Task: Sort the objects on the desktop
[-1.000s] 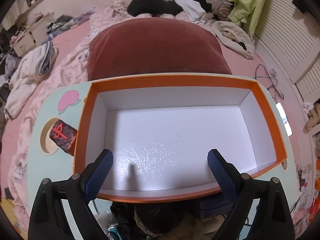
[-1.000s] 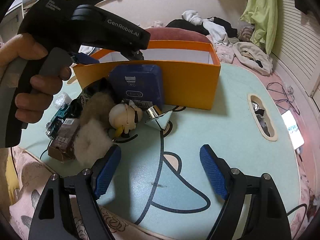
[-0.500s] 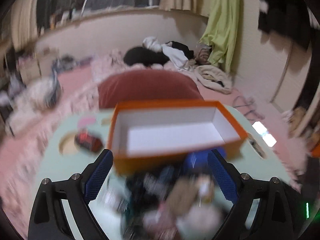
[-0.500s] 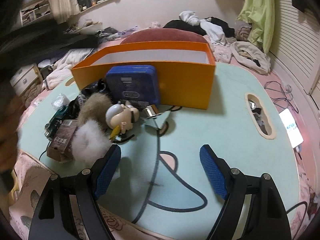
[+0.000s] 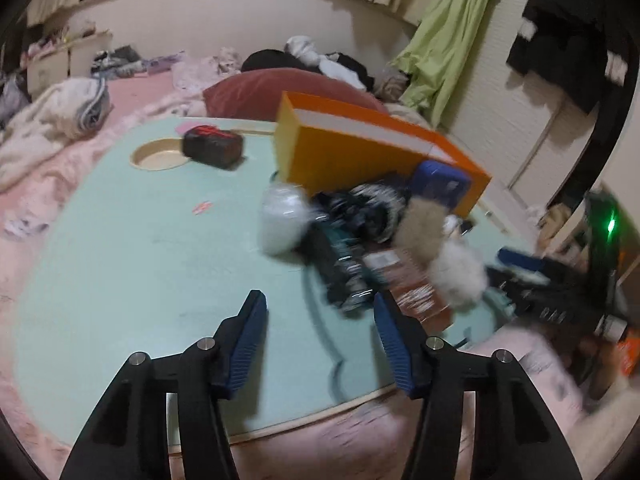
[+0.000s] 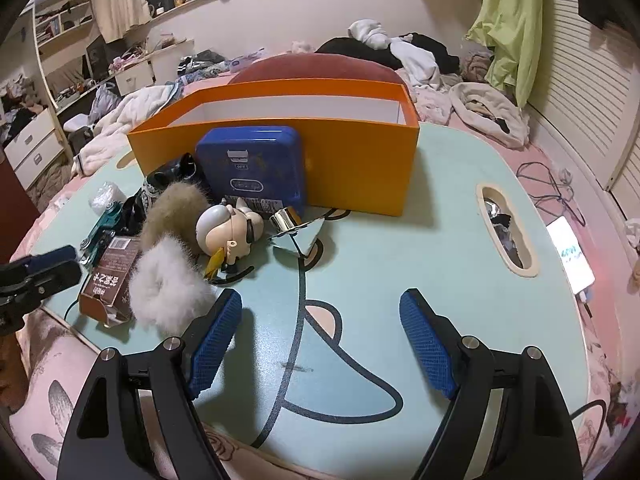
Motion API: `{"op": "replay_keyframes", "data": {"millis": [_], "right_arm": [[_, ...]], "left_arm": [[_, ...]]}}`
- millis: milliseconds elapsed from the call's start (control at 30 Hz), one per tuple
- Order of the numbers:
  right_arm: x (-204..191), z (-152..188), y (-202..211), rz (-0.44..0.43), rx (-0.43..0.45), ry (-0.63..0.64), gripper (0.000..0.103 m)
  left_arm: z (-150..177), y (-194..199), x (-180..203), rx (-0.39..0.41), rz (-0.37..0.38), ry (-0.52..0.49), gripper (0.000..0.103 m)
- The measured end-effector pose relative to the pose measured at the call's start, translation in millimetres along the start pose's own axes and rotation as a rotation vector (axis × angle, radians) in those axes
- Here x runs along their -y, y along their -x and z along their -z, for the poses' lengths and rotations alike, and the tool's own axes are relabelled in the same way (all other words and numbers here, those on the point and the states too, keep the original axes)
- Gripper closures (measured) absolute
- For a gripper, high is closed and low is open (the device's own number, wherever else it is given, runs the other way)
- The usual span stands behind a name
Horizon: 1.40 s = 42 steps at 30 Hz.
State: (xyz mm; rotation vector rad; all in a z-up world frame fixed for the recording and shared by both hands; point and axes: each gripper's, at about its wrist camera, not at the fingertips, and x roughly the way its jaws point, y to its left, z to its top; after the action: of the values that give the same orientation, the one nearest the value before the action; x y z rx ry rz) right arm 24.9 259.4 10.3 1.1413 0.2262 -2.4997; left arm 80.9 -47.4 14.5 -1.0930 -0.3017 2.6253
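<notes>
1. The things to sort lie heaped against the front wall of the open orange cardboard box [image 6: 352,168] on the pale green desk [image 6: 400,280], ready for lifting in.
2. The left gripper [image 5: 320,340] slants down beside the heap, its jaws closing on nothing.
3. The right gripper [image 6: 320,340] hovers in front of the box, its jaws spread and empty.

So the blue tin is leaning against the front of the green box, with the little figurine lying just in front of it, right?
Not quite: the box is orange, not green, as the right wrist view shows. The blue tin does lean against its front, with the figurine lying before it.
</notes>
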Motion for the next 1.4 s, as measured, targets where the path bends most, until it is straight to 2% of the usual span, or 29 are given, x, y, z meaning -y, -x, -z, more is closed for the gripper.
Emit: {"op": "replay_keyframes", "data": {"millis": [100,200,267,333,400,467,533,567,600,700,767,867,933,1000,1100,1167,1233,1267,1400], "right_arm": [[-1,0,0,-0.004,0.001,-0.004,0.022],[-1,0,0,-0.003,0.001,-0.004,0.022],[-1,0,0,-0.005,0.002,-0.005,0.022],[-2,0,0,-0.007,0.002,-0.007,0.022],[-1,0,0,-0.007,0.002,-0.007,0.022],[-1,0,0,-0.007,0.003,-0.007,0.022],[-1,0,1,-0.009,0.004,-0.008,0.022],[-1,1,1,-0.012,0.005,-0.011,0.022],[0,1,1,-0.018,0.008,-0.016,0.022],[11,2,6,-0.061,0.033,-0.072,0.022],[24,4,8,-0.091,0.055,-0.134,0.022],[37,2,11,-0.121,0.085,-0.209,0.022],[35,-5,11,-0.135,0.093,-0.196,0.026],[27,-14,9,-0.128,0.091,-0.149,0.037],[16,-25,0,-0.119,0.058,-0.085,0.048],[8,-33,-7,-0.119,0.03,-0.056,0.049],[3,-36,-15,-0.113,0.003,-0.035,0.061],[4,-36,-19,-0.128,-0.016,-0.03,0.072],[6,-30,-16,-0.192,0.01,-0.02,0.072]], "left_arm": [[-6,-2,8,0.021,-0.008,0.015,0.047],[-16,-12,10,-0.002,-0.035,0.057,0.048],[-19,-23,8,-0.027,-0.049,0.087,0.074],[-22,-28,7,-0.03,-0.033,0.119,0.077],[-25,-33,9,-0.03,-0.057,0.122,0.077],[-24,-41,12,-0.038,-0.096,0.101,0.065],[-22,-41,13,-0.019,-0.104,0.084,0.067],[-20,-38,12,-0.012,-0.082,0.092,0.076],[-19,-34,11,-0.001,-0.06,0.098,0.078],[-7,-13,5,0.062,-0.009,0.105,0.079],[4,3,3,0.111,-0.012,0.087,0.079],[13,14,-1,0.136,-0.002,0.071,0.079],[16,18,-4,0.156,0.02,0.079,0.079],[15,18,-3,0.164,0.018,0.079,0.079],[14,15,1,0.152,0.012,0.062,0.079],[14,14,1,0.148,0.013,0.063,0.079],[15,15,-1,0.149,0.014,0.07,0.079],[15,15,-2,0.149,0.016,0.074,0.079],[14,15,-2,0.155,0.018,0.072,0.079]]}}
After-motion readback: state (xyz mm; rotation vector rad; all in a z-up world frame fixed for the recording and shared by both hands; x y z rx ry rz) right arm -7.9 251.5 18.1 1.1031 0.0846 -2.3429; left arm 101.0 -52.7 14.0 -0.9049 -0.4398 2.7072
